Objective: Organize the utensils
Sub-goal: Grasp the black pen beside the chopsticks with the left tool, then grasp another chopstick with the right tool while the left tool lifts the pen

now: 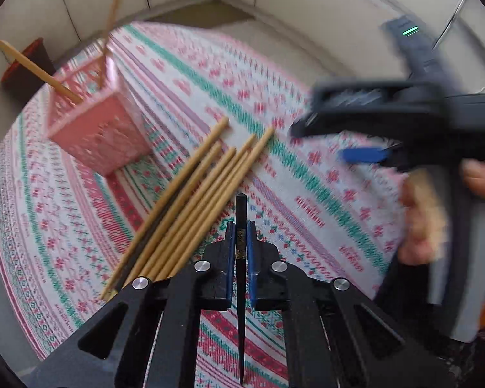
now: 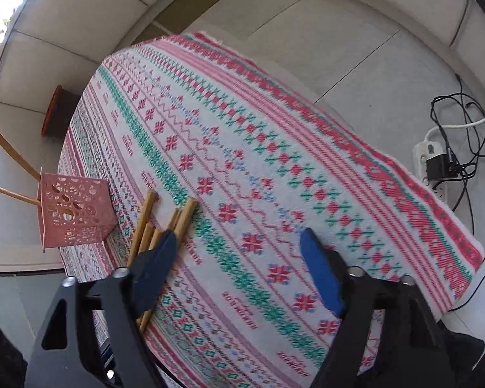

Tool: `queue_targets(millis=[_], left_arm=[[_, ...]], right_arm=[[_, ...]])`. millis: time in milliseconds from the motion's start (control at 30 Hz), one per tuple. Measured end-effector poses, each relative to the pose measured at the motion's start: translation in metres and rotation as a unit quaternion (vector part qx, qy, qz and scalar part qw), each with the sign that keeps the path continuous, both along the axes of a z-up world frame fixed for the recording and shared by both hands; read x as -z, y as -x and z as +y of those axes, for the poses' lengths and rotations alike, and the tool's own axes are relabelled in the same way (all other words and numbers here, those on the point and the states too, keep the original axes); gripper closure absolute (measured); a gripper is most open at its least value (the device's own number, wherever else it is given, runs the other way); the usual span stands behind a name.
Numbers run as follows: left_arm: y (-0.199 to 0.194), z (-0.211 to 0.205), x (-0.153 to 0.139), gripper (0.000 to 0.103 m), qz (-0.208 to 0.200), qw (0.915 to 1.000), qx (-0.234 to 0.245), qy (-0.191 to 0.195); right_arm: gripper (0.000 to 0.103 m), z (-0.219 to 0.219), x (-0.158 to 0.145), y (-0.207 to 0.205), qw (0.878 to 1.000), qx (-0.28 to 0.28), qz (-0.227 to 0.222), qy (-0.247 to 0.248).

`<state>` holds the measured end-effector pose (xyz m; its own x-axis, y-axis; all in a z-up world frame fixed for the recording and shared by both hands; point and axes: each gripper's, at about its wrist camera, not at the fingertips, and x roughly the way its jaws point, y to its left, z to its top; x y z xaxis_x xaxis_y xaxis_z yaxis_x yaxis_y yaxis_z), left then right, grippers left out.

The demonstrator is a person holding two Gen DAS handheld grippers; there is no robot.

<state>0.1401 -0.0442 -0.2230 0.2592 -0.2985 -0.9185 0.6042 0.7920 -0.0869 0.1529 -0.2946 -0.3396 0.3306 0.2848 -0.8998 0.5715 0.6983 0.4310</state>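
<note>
My left gripper (image 1: 241,245) is shut on a black chopstick (image 1: 241,291) that stands between its blue pads, held above the patterned cloth. Several wooden chopsticks (image 1: 190,200) lie in a bundle on the cloth just left of it, with a dark one among them. A pink perforated holder (image 1: 97,129) stands farther left with two wooden chopsticks in it. My right gripper (image 2: 239,258) is open and empty above the cloth, its left finger over the wooden chopsticks (image 2: 174,223). The pink holder (image 2: 74,213) shows at the left. The right gripper (image 1: 355,139) also appears blurred in the left wrist view.
The patterned cloth (image 2: 274,168) covers the table. A brown and red object (image 2: 56,113) stands on the floor beyond the table. A power strip with black cables (image 2: 436,165) lies on the floor at the right.
</note>
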Motion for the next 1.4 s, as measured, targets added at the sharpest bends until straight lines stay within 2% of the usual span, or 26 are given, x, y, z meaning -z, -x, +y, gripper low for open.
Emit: queue_targets(millis=[67,167,300,367,533,700,733,767,800,867,967,1033,1200,1400], left_arm=[[0.006,0.015,-0.018,0.097,-0.015,0.9995,-0.012,0.023],[0.015,0.033,-0.038,0.097,-0.034,0.9981,-0.023,0.045],[0.023,0.035,-0.063,0.097,-0.054,0.9955,-0.025,0.074],[0.023,0.037,-0.069,0.097,-0.063,0.9942,-0.027,0.083],[0.023,0.045,-0.089,0.097,-0.081,0.991,-0.034,0.101],[0.02,0.064,-0.105,0.097,-0.097,0.9877,-0.052,0.111],[0.02,0.068,-0.108,0.097,-0.1,0.9869,-0.057,0.113],[0.02,0.073,-0.112,0.097,-0.105,0.9856,-0.063,0.117],[0.02,0.078,-0.115,0.097,-0.108,0.9846,-0.069,0.119],[0.021,0.086,-0.121,0.097,-0.113,0.9821,-0.081,0.127],[0.02,0.097,-0.127,0.097,-0.118,0.9789,-0.096,0.137],[0.021,0.1,-0.13,0.097,-0.121,0.9778,-0.101,0.138],[0.024,0.106,-0.132,0.097,-0.123,0.9768,-0.11,0.137],[0.028,0.112,-0.132,0.096,-0.128,0.9737,-0.126,0.14]], right_arm=[[0.054,0.009,0.004,-0.014,0.999,-0.005,0.02,-0.025],[0.058,0.016,0.005,-0.027,0.999,0.018,0.037,-0.013],[0.064,0.023,0.005,-0.04,0.998,0.031,0.06,0.004],[0.072,0.028,0.005,-0.046,0.996,0.036,0.077,0.025],[0.076,0.044,-0.001,-0.058,0.991,0.036,0.102,0.074],[0.073,0.058,-0.002,-0.069,0.989,0.061,0.115,0.064],[0.076,0.061,-0.003,-0.07,0.989,0.065,0.114,0.064],[0.083,0.062,-0.002,-0.071,0.989,0.07,0.112,0.062],[0.09,0.061,-0.002,-0.071,0.99,0.072,0.108,0.058],[0.095,0.049,-0.004,-0.063,0.991,0.079,0.096,0.039],[0.095,0.04,-0.005,-0.051,0.994,0.087,0.063,0.011],[0.095,0.039,-0.011,-0.043,0.996,0.078,0.04,0.011],[0.095,0.044,-0.05,-0.015,0.998,0.037,-0.046,0.039],[0.095,0.048,-0.109,0.018,0.988,-0.013,-0.136,0.073]])
